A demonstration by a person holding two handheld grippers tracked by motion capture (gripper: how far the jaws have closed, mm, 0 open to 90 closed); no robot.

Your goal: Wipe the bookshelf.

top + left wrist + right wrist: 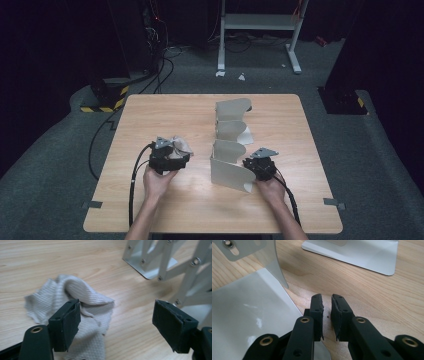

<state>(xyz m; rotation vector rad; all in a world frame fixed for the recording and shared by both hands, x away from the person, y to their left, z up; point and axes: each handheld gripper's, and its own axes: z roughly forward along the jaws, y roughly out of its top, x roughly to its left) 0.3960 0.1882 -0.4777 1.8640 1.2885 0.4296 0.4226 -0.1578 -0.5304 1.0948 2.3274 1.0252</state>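
Note:
A crumpled pale grey cloth (181,145) (82,293) lies on the wooden table (165,115). My left gripper (173,154) (115,317) hovers at its near edge, jaws wide open; the left pad rests over the cloth, the right pad stands above bare wood. A white metal folding rack (227,167) (160,262) (249,315) with curved panels and riveted cross bars stands mid-table. My right gripper (251,165) (327,302) sits low at the rack's nearest panel, on its right side. A narrow gap separates its jaws, and nothing is between them.
The rack runs from the table's middle toward the far edge (232,107). Another flat white base plate (362,255) lies ahead of the right gripper. Black cables (134,185) trail from both grippers toward the near edge. A frame on wheels (260,22) stands on the floor beyond.

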